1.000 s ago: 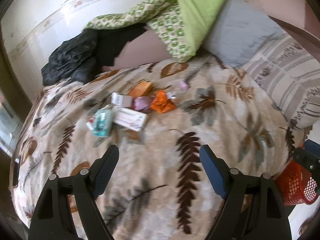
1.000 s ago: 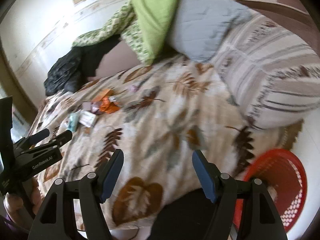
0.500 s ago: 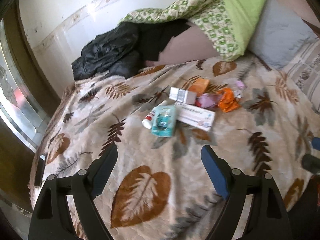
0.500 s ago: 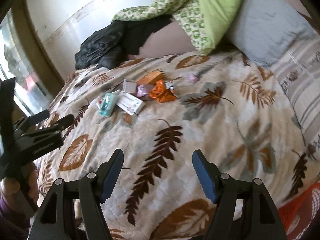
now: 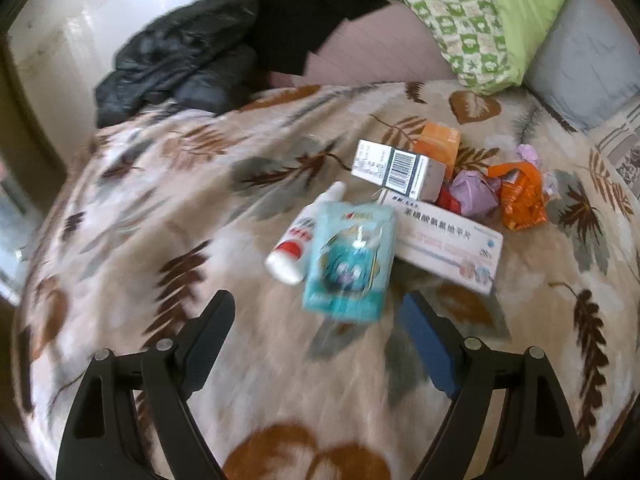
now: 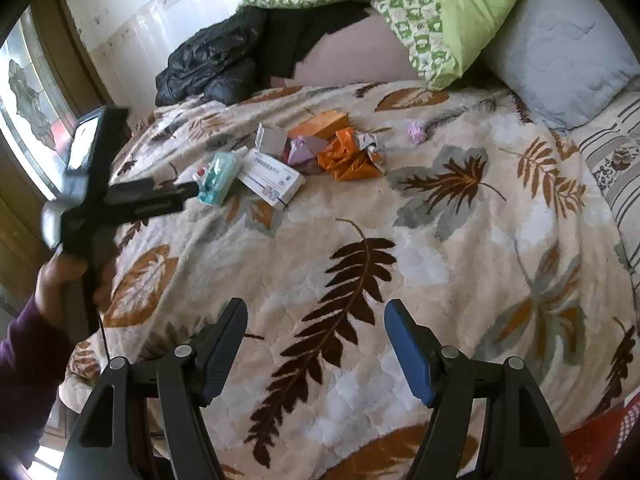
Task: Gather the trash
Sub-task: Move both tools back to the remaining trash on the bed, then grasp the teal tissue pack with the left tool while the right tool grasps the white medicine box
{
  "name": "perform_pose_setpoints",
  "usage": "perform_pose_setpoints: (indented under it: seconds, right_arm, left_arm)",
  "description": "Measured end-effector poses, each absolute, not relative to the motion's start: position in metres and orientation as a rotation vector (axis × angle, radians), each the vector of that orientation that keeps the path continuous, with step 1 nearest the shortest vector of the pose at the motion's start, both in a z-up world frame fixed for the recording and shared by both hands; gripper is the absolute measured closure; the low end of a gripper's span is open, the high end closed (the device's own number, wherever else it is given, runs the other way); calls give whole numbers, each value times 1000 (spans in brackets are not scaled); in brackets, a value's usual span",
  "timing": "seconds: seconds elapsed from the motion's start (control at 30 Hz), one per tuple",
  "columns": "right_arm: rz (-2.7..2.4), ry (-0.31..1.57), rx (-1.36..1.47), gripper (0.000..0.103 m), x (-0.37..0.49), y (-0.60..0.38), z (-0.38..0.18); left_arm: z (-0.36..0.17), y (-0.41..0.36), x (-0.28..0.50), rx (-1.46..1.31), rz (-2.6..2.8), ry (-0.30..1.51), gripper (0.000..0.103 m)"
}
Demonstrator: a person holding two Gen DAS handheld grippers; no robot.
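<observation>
The left tongs point(image 5: 316, 320) hang wide apart over the leaf-patterned blanket point(image 5: 152, 216) of the bed, gripping nothing, with the heap of trash just ahead of their tips. Nearest, between the two fingers and slightly beyond them, lies a teal pouch point(image 5: 350, 262); touching its left edge is a small white bottle point(image 5: 302, 236) with a red label. Past the right finger sits a long white carton point(image 5: 444, 246) with printed characters, and farther ahead a white box with a barcode point(image 5: 400, 170), an orange box point(image 5: 438, 146), a crumpled lilac wrapper point(image 5: 474, 196) and an orange foil wrapper point(image 5: 522, 196), all bunched together. The right tongs point(image 6: 316, 344) are likewise spread wide and empty, low over the blanket, well short of the trash, which lies ahead and to their left. In the right wrist view the left tongs show from the side, their tips just beside the teal pouch. A red basket point(image 6: 600, 436) peeks in at the right tongs' lower right.
</observation>
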State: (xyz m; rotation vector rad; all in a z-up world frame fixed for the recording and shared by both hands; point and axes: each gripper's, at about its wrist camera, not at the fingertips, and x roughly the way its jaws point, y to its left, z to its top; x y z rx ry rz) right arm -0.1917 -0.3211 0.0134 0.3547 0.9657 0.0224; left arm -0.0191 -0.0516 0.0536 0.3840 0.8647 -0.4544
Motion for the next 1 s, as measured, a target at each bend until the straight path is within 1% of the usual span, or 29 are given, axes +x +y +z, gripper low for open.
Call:
perform_pose_setpoints:
  seconds: [0.13, 0.23, 0.27, 0.3, 0.33, 0.37, 0.63, 0.93, 0.97, 1.0]
  right_arm:
    - [20, 993, 367, 29, -183, -322, 4]
    - [21, 1003, 360, 29, -174, -321, -2]
    - [26, 1006, 359, 29, -171, -320, -4]
    - [31, 1007, 358, 29, -167, -320, -5]
    - [37, 1007, 353, 29, -164, -318, -6]
    - [47, 1005, 344, 29, -159, -317, -6]
    - [168, 966, 211, 29, -96, -290, -10]
    - [197, 1031, 22, 29, 10, -252, -47]
    - [186, 1035, 0, 26, 19, -248, -51]
    - [178, 1033, -25, 26, 26, -245, -55]
  left_arm:
    - [33, -60, 9, 332, -487, 916, 18]
    - [10, -68, 22, 333, -473, 1001, 19]
    - [9, -67, 20, 336, -462, 1001, 28]
    - [13, -65, 16, 324, -449, 989, 55]
    - [17, -63, 13, 316, -443, 995, 65]
    - [24, -59, 7, 305, -436, 1004, 68]
    - [60, -21, -31, 241, -412, 968, 69]
    - [64, 20, -42, 177, -319, 970, 68]
    - [63, 22, -44, 180, -309, 967, 68]
    - [61, 23, -45, 184, -296, 966, 68]
